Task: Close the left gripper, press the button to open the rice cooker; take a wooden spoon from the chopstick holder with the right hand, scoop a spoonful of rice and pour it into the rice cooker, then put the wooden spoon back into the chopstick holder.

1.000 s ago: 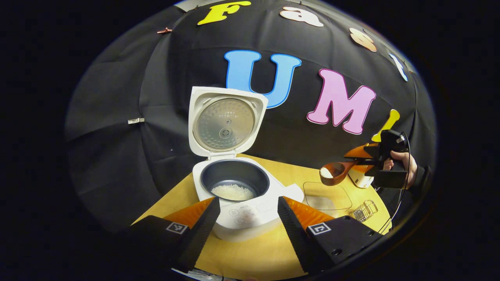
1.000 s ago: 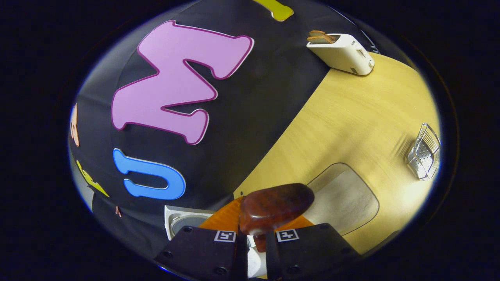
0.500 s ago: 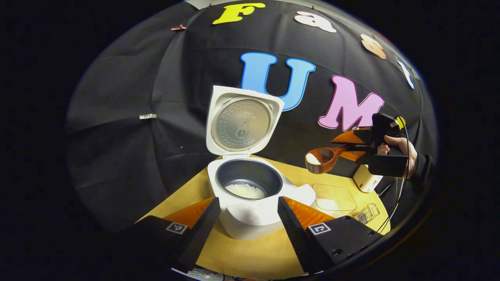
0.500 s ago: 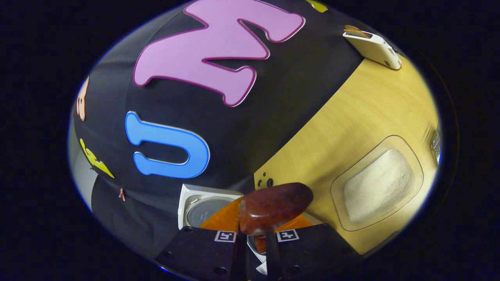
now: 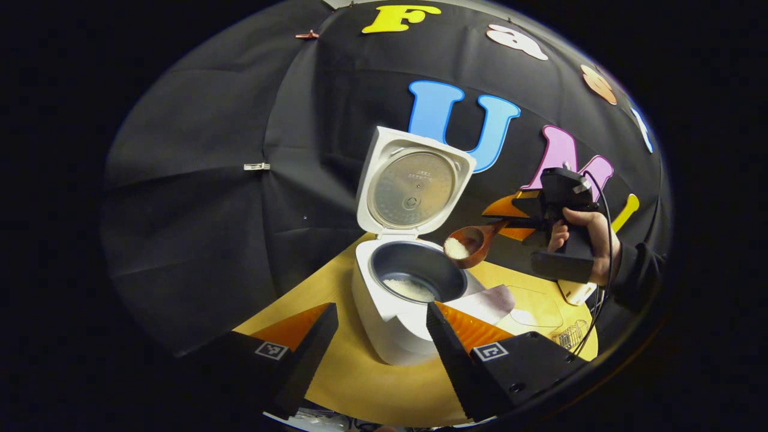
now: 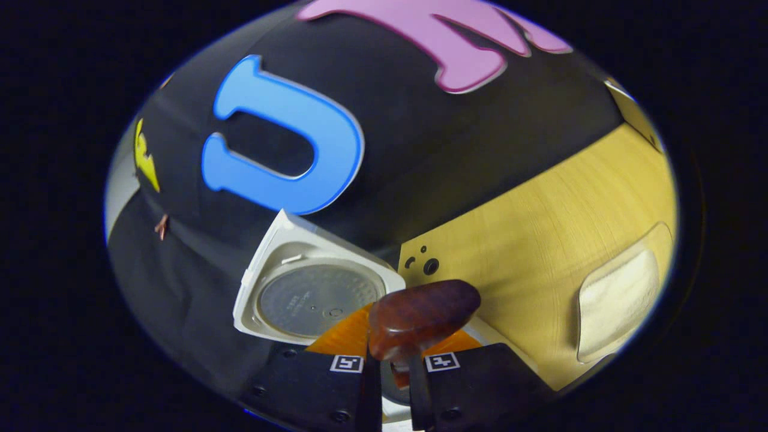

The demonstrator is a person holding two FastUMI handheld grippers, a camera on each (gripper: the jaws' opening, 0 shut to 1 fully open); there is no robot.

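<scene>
- Black cloth hangs behind a yellow wooden desk, and the white rice cooker stands on that desk as the thing everything else sits around.
- Its square white lid with a round metal inner plate stands raised at the back of the cooker; the dark inner pot below it has a patch of white rice at the bottom.
- Just above the pot's right rim hangs the brown wooden spoon, bowl up, with a small heap of rice in it.
- To the right of the cooker, the right tool, held in a hand with a dark sleeve, is clenched on the spoon's handle; from the right gripper view the dark red-brown handle end sticks out between its closed fingers.
- In front of the cooker, the left tool is released, its two fingers spread wide with nothing between them.
- Right of the cooker lie a clear shallow tray of rice and a small wire holder on the desk.
</scene>
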